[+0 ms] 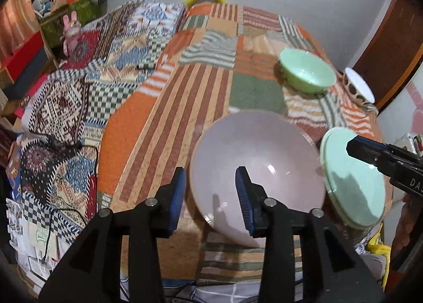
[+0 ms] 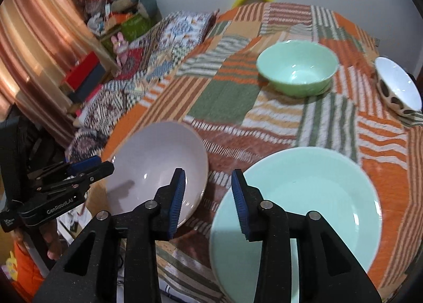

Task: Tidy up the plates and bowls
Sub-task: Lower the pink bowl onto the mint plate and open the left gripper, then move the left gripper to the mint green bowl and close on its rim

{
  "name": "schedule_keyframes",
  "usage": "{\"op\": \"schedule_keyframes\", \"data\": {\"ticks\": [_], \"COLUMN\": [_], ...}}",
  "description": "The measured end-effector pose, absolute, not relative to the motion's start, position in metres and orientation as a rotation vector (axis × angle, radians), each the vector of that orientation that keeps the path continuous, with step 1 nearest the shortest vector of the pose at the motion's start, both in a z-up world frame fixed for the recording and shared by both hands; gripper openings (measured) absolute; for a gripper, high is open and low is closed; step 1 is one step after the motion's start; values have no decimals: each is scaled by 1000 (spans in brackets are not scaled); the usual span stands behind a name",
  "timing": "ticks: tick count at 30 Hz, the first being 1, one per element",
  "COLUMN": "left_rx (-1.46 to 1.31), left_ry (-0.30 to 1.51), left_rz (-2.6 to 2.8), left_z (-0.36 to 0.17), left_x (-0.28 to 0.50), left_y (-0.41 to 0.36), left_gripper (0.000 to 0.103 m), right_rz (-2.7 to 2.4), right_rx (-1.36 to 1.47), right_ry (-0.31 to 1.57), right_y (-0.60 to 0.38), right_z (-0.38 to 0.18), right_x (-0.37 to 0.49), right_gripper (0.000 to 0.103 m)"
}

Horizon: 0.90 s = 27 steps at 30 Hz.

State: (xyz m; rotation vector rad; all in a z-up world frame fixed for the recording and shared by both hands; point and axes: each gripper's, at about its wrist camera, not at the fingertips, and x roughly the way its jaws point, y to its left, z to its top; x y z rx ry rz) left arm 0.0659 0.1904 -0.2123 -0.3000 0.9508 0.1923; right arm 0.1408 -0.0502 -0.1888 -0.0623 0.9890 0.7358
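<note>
The left gripper and right gripper hung part-open and empty over the pink plate and mint plate, side by side on the counter. Both plates looked placed; the green bowl and spotted bowl behind needed gathering next.

A bed covered by a patchwork blanket in orange, green, brown and cream stripes carries four dishes. In the right wrist view a pale pink plate lies at lower left of centre, and a mint green plate fills the lower right, just beside it but apart. A green bowl sits upright at upper right of centre, well apart from both plates. A white bowl with dark spots rests tilted near the right edge. At the left of the left wrist view a second, finely patterned quilt spreads beside the striped one.
</note>
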Motion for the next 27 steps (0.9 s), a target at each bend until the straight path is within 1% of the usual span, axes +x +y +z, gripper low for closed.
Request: {"op": "schedule_keyframes", "data": {"ticks": [4,8,12,15,18,23,27], "left_rx": [-298,-249,-210,-216,-190,-131,-136], "left_ry": [907,846,800,779,757,759,780], "left_rz": [161,144,111,68,54,45,24], "left_z": [-189,-163,-140,-126,-115,-109,-109], "left_x": [74,85,101,117,136,174,205], "left_y": [182,168,151,144,133,117,112], "left_gripper": [39,46,47,50,56,56,57], "right_rz": [710,669,631,599,570,537,517], "right_rx": [-31,-10,22,34,43,50,31], "right_ry": [932,863,805,763,726,686,666], "right_y": [-70,-93,-116,-131,-144,-156,-160], "right_z": [-171,-153,-134,-122,-113,-100,-95], "right_x": [144,148,159,166,171,185,198], "right_gripper": [35,35,35,41,42,43,43]}}
